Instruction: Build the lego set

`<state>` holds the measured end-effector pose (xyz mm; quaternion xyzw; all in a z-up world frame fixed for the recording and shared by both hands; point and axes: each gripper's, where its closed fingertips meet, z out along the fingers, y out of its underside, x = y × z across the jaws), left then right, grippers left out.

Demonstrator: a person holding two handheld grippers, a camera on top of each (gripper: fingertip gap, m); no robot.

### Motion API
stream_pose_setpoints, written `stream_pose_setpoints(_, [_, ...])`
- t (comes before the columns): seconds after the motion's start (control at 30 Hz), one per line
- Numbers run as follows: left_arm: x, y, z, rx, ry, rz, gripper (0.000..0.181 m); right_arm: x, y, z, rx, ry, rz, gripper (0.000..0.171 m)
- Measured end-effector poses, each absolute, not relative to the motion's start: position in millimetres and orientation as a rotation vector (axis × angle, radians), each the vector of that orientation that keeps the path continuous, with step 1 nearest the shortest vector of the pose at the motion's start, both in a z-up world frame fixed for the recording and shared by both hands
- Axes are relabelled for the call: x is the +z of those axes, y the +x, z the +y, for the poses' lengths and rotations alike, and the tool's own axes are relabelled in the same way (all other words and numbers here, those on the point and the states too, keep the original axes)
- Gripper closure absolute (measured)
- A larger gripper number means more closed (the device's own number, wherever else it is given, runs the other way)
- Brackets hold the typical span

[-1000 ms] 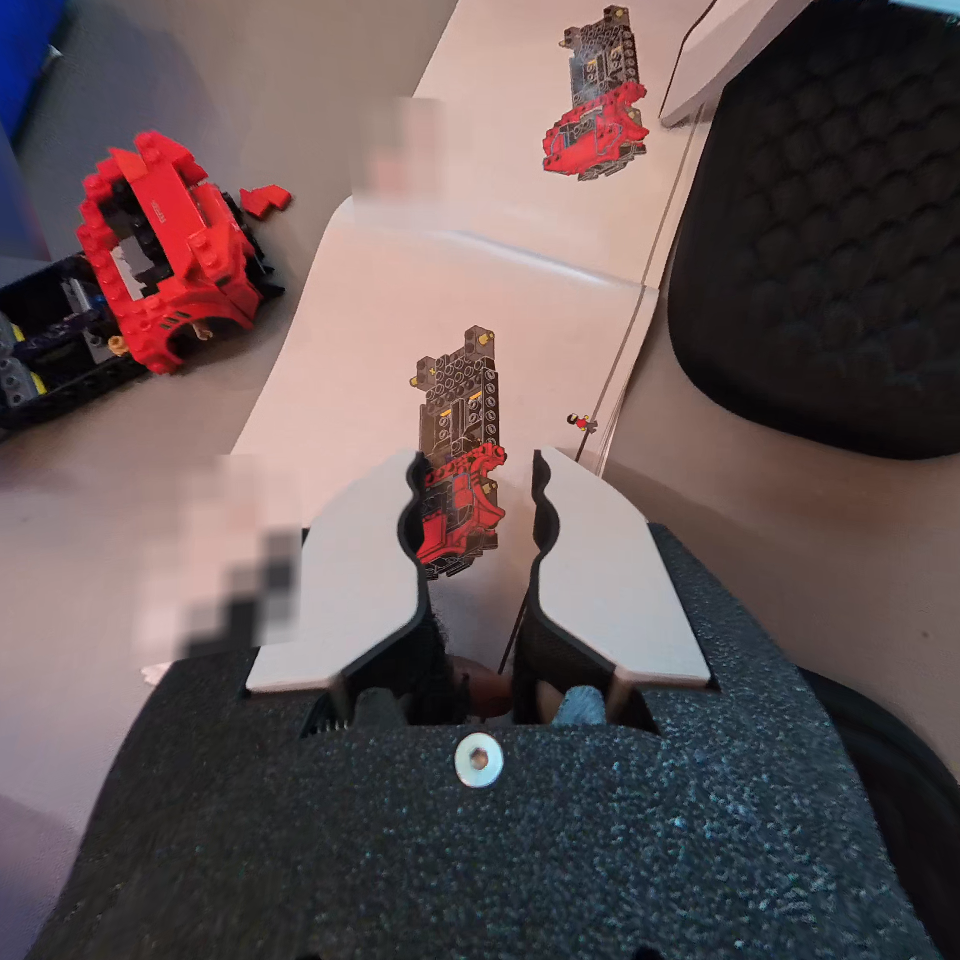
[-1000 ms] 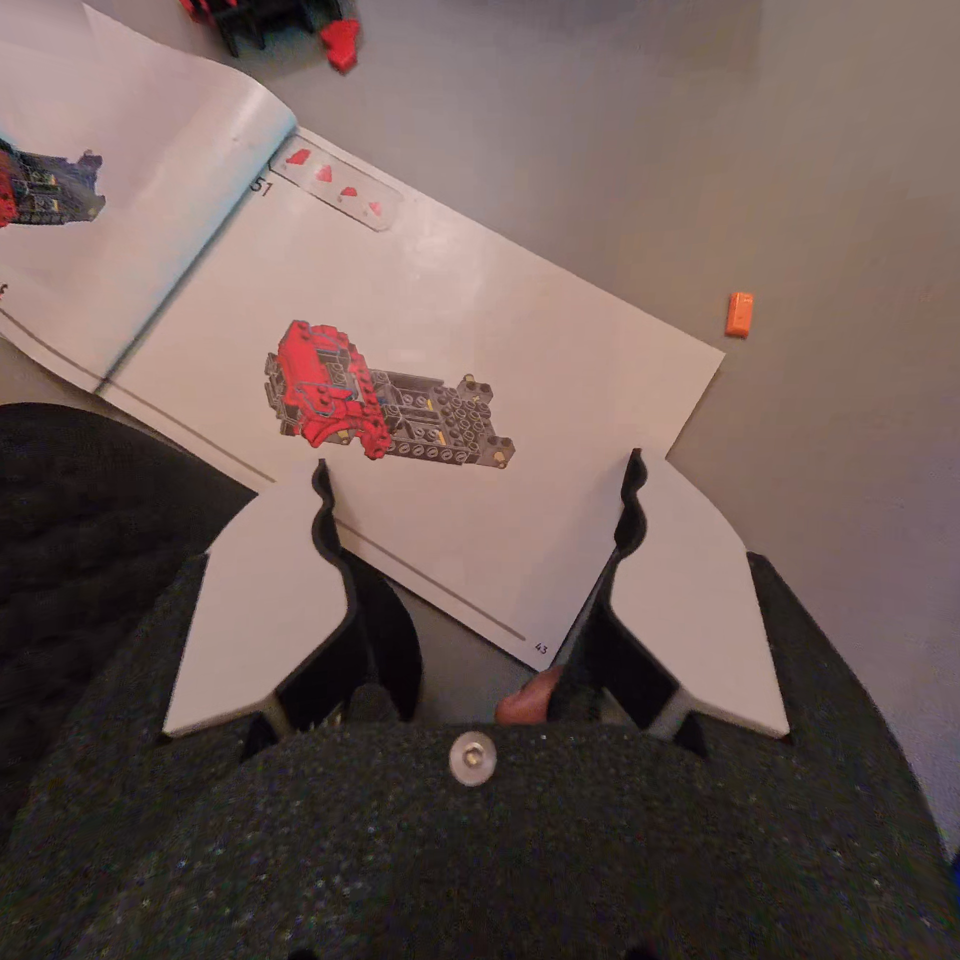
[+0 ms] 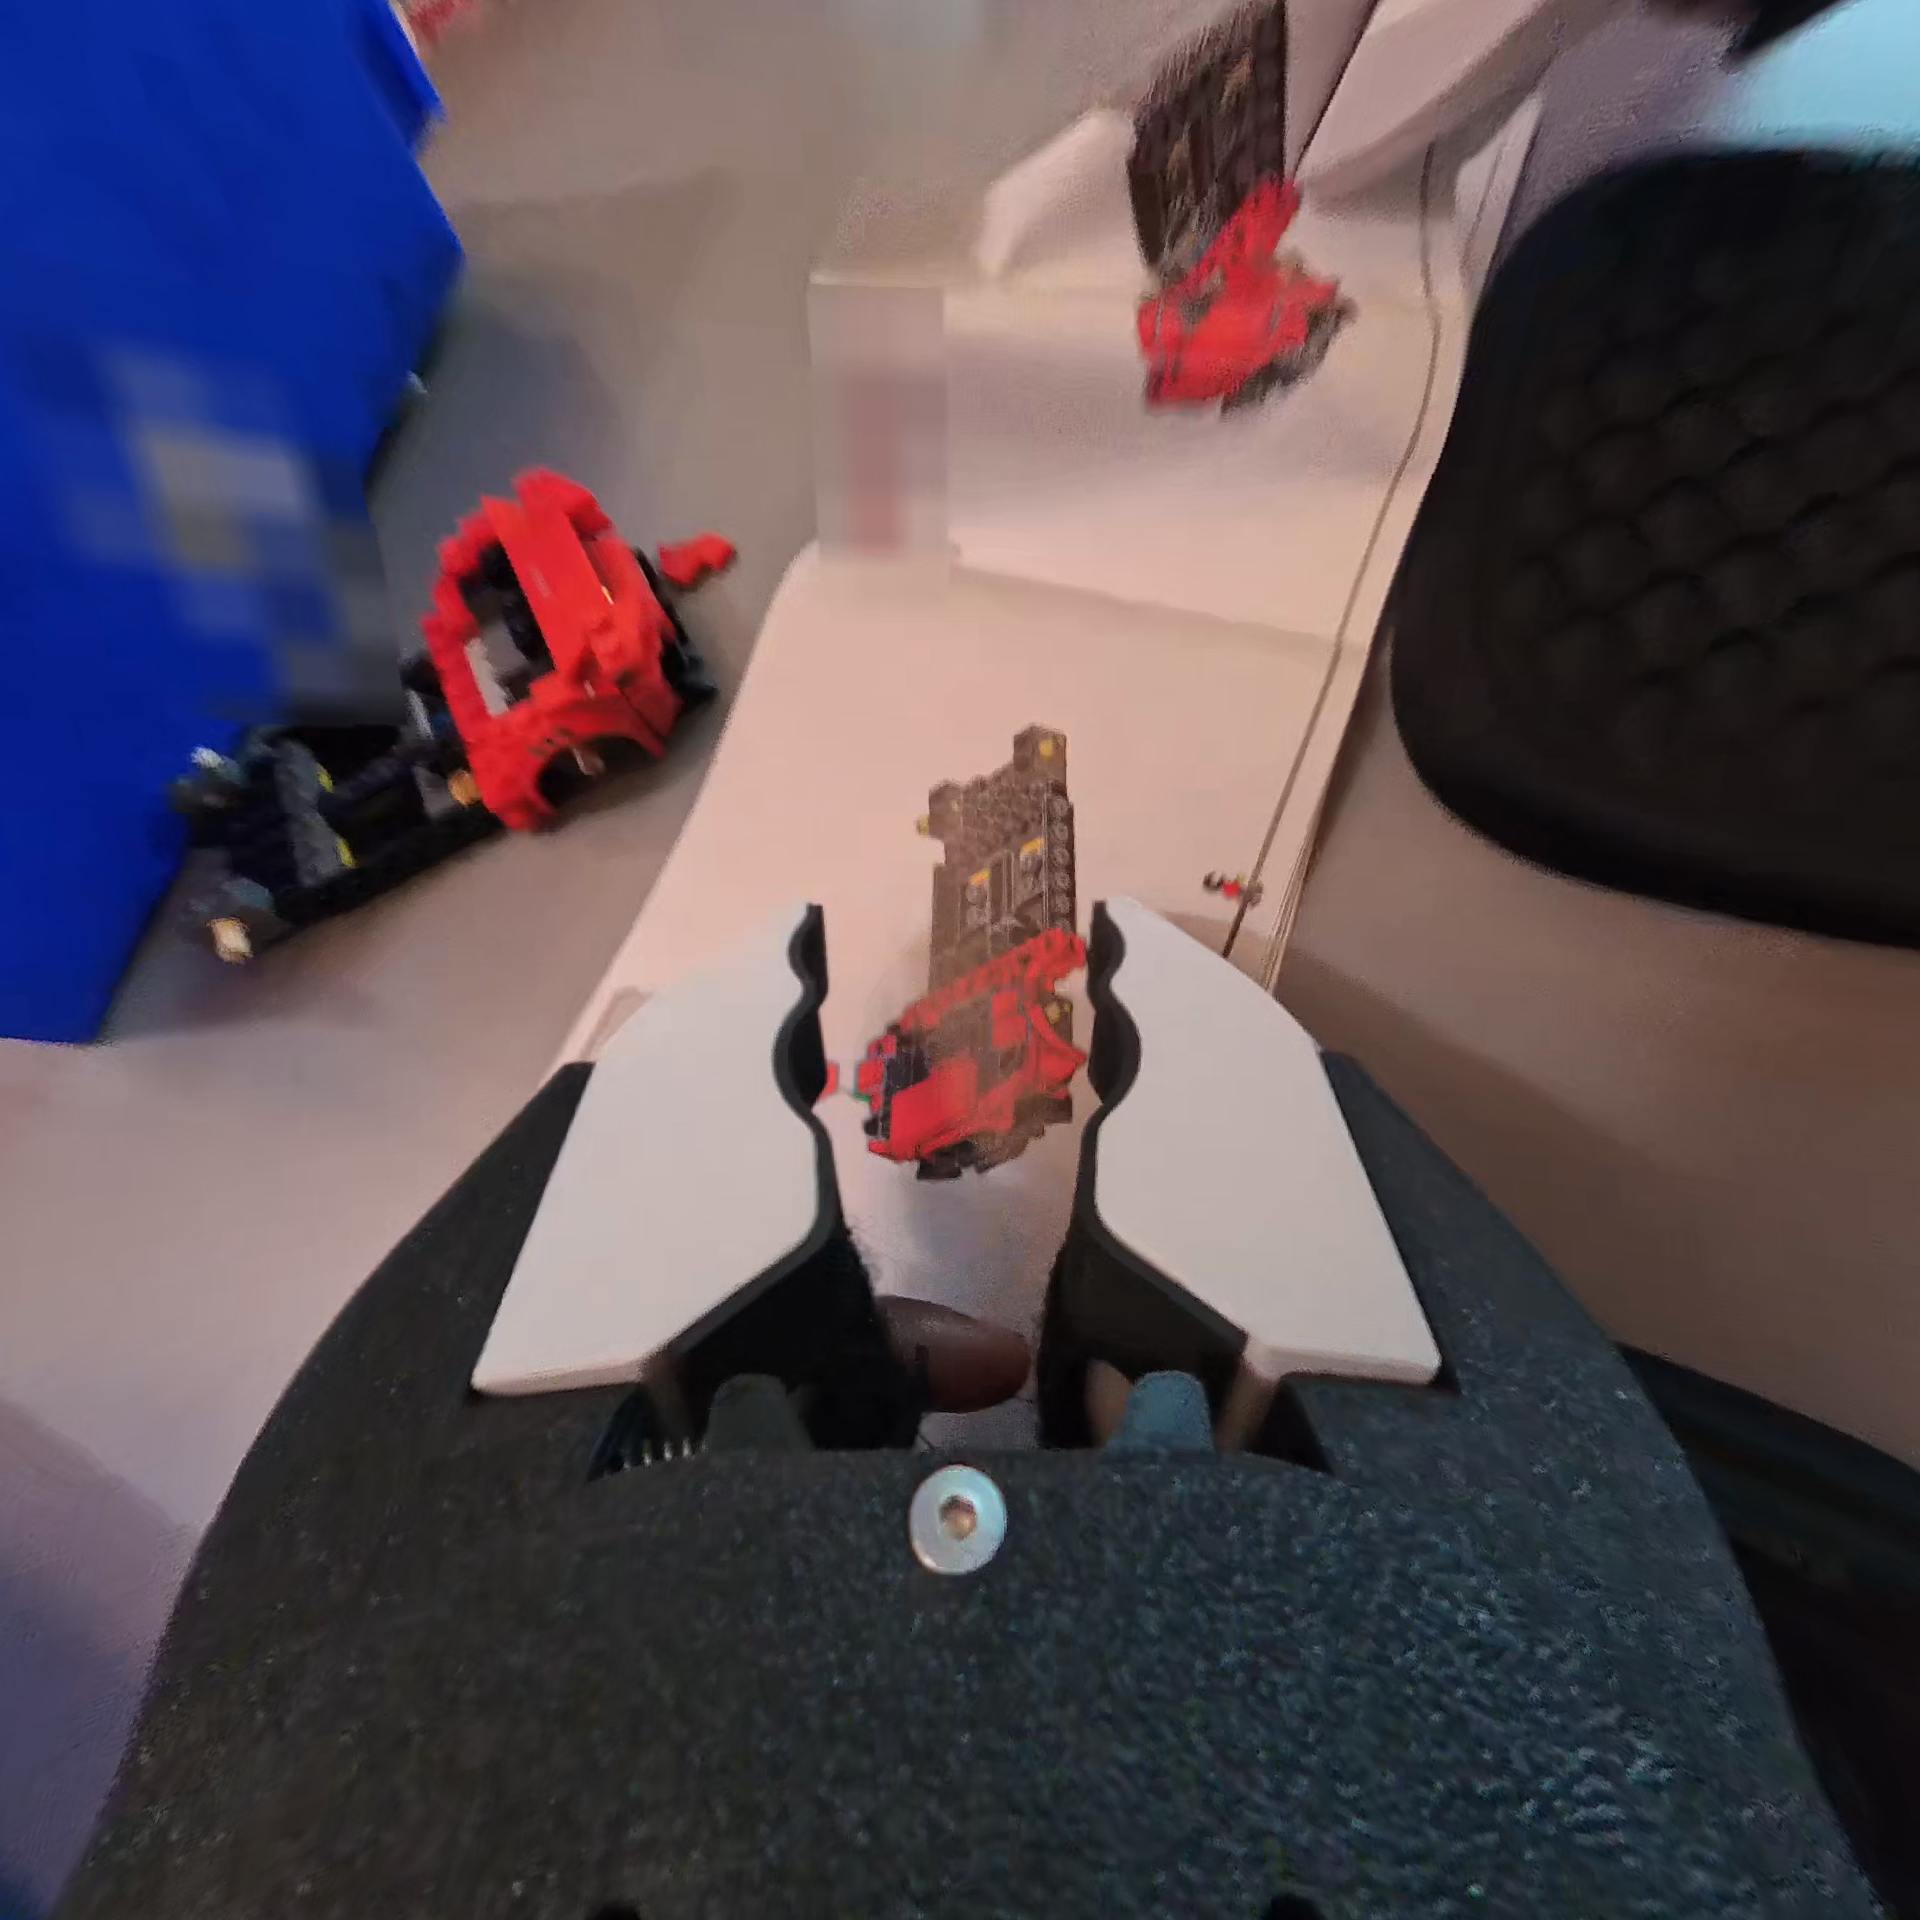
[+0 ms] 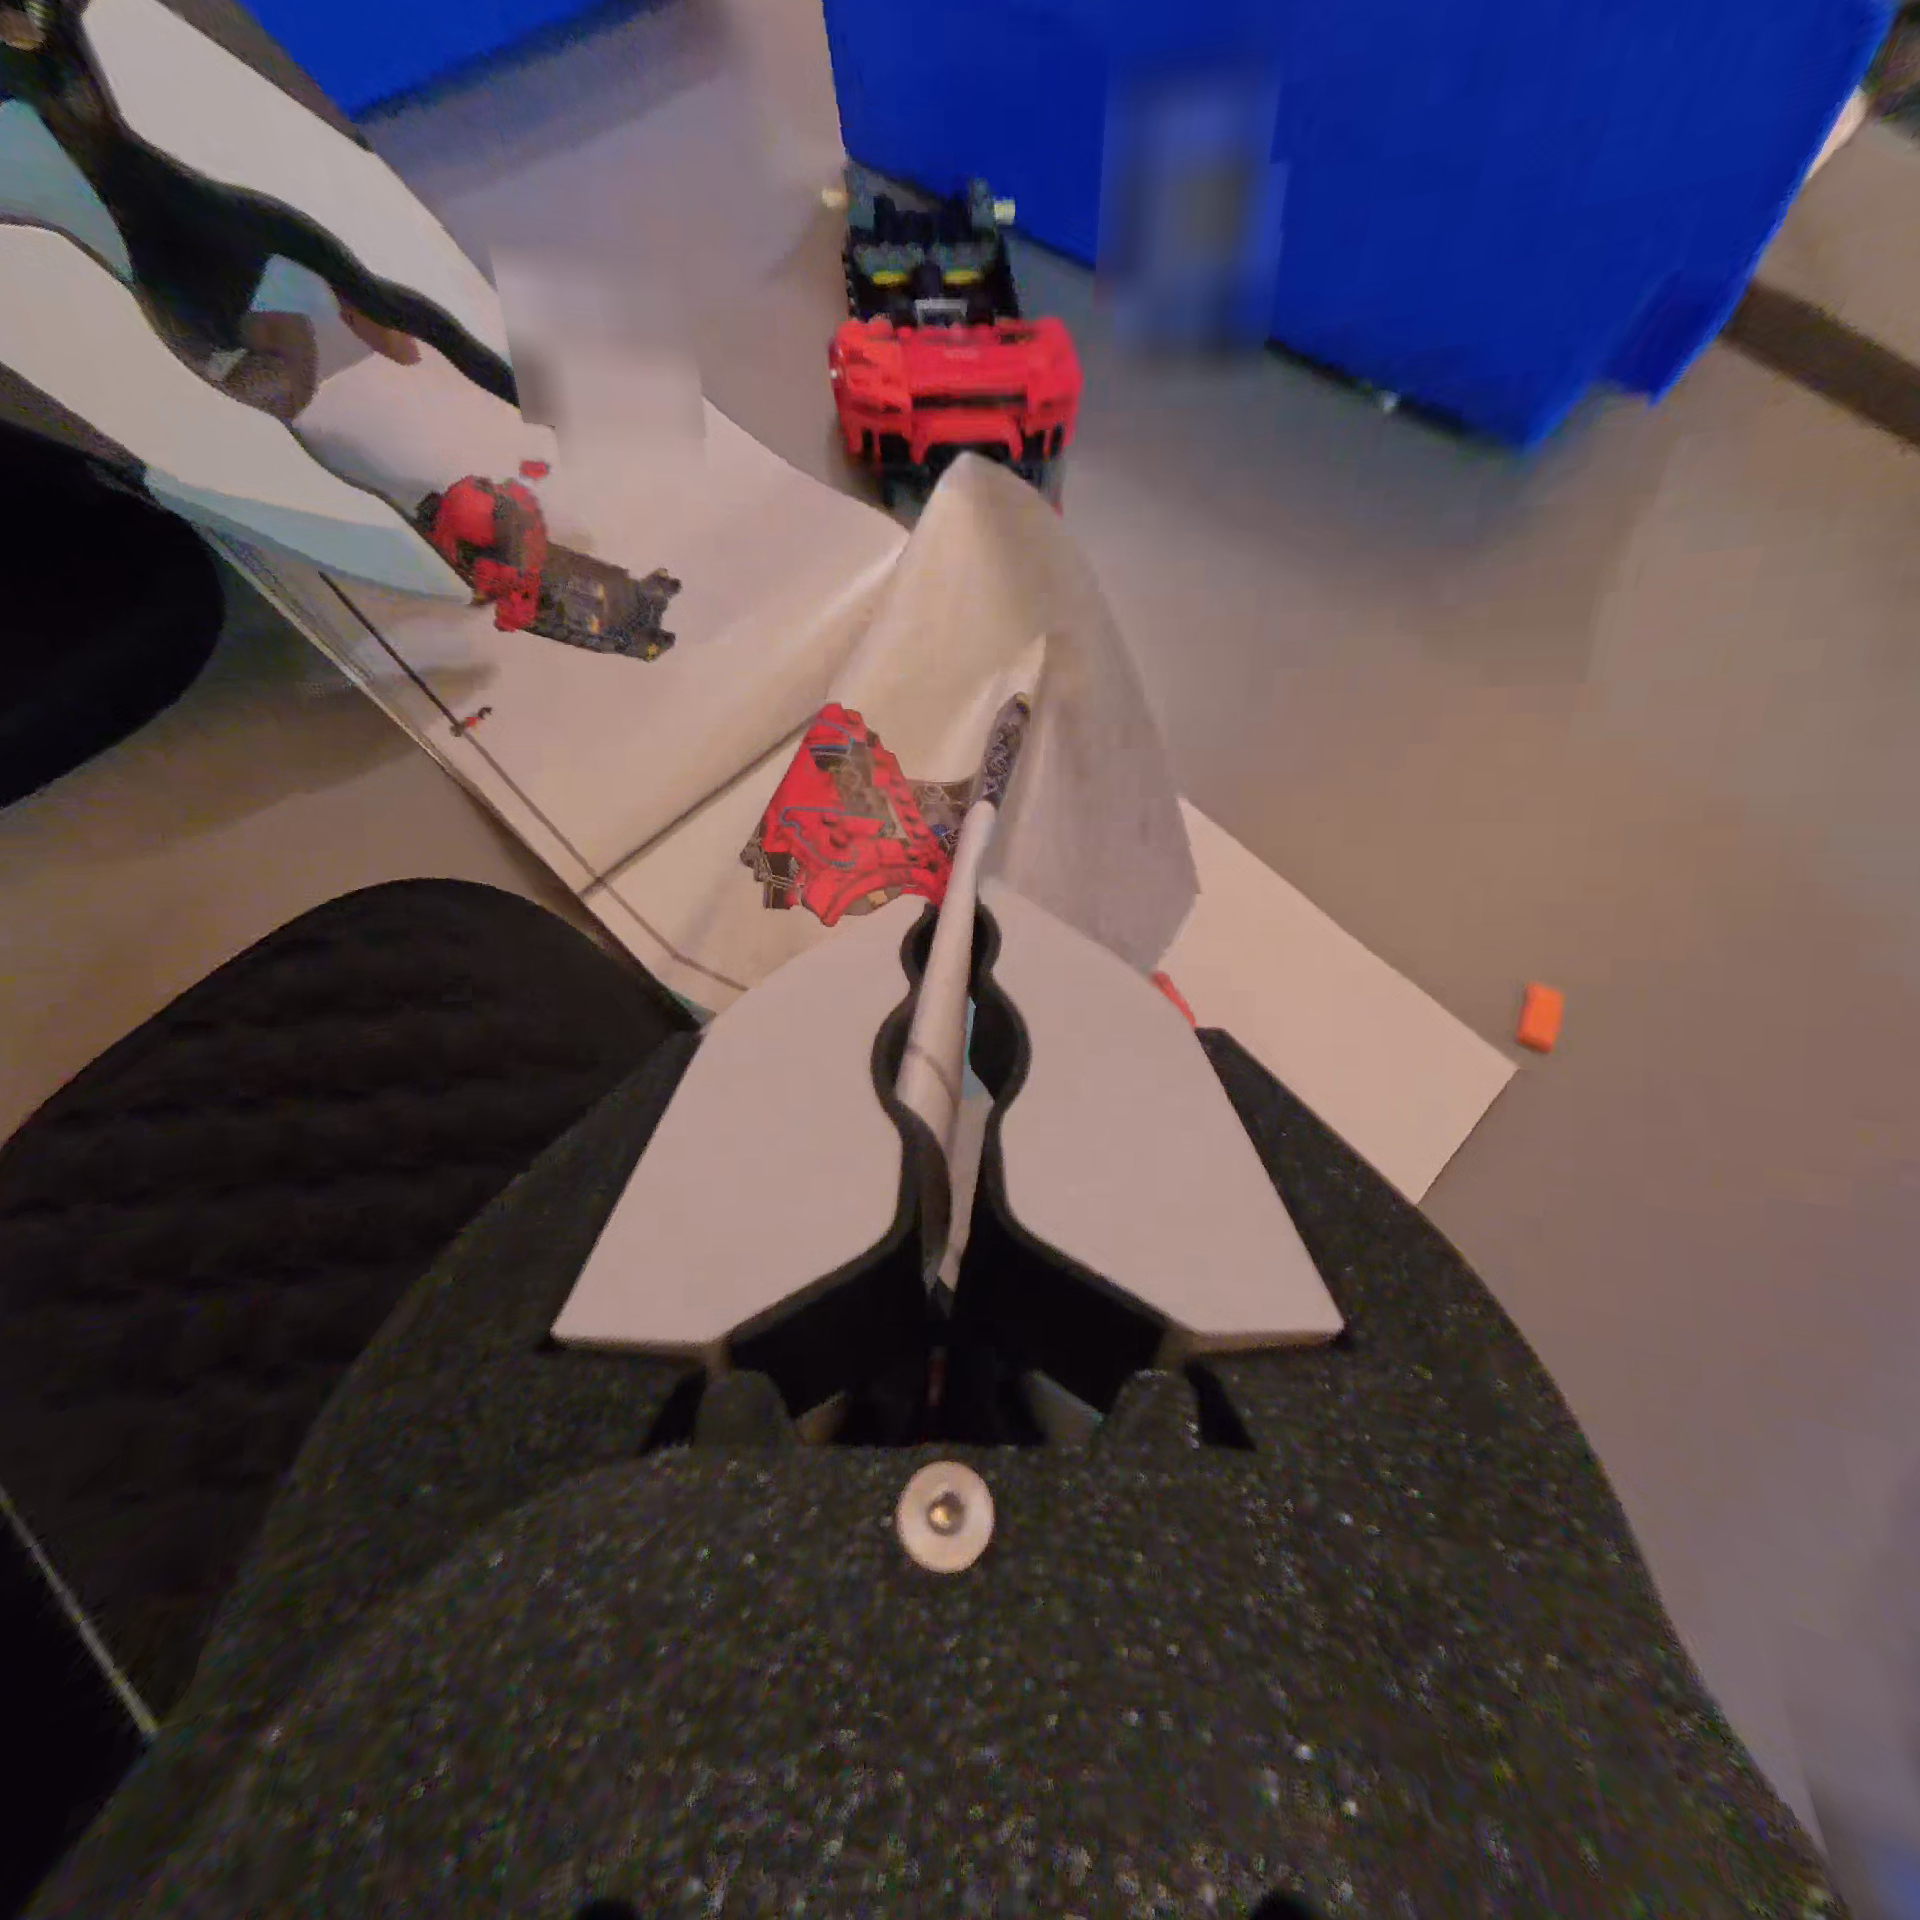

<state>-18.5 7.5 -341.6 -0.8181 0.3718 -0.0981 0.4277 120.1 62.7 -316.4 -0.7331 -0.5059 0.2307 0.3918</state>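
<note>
The partly built red and black lego car (image 3: 540,675) stands on the grey table left of the open instruction booklet (image 3: 935,675); it also shows in the right wrist view (image 4: 951,384) beyond the booklet. My left gripper (image 3: 956,935) is open and empty, low over the booklet's left page. My right gripper (image 4: 951,935) is shut on the corner of the booklet's right page (image 4: 1039,727) and holds it lifted and curled over the page beneath. The left gripper's fingers (image 4: 156,395) show at the upper left of the right wrist view.
A blue box (image 4: 1351,156) stands just behind the car. A black padded pad (image 3: 1683,540) lies beside the booklet. A loose orange brick (image 4: 1540,1016) lies right of the booklet. A small red piece (image 3: 696,556) lies by the car. Across from one pair of fingers to the other is roughly 15 cm. The small red piece (image 3: 696,556) lies around 12 cm away from my left fingertips.
My right gripper has shut on the page corner and lifted it, tilting up toward the car. My left gripper has opened wider and shifted over the left page.
</note>
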Motion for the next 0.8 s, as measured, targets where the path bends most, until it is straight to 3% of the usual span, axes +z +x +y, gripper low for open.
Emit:
stream_pose_setpoints(0.17, [-274.8,-11.4,14.0,-0.318,-1.695,0.785,0.13,-266.7,91.6,48.7,0.21,-1.399,-1.399,0.168])
stream_pose_setpoints(0.37, [-223.8,-6.9,3.5,-0.263,-1.411,0.881,0.137,-251.9,51.5,27.4,-0.28,-0.96,-1.538,0.17])
stream_pose_setpoints(0.7, [-231.8,16.4,4.9,0.079,-1.233,1.476,0.143,-254.9,35.7,13.6,-0.334,-0.871,-1.578,0.17])
stream_pose_setpoints(0.8, [-233.4,20.6,5.9,0.126,-1.196,1.513,0.159,-255.2,35.8,13.8,-0.33,-0.868,-1.584,0.17])
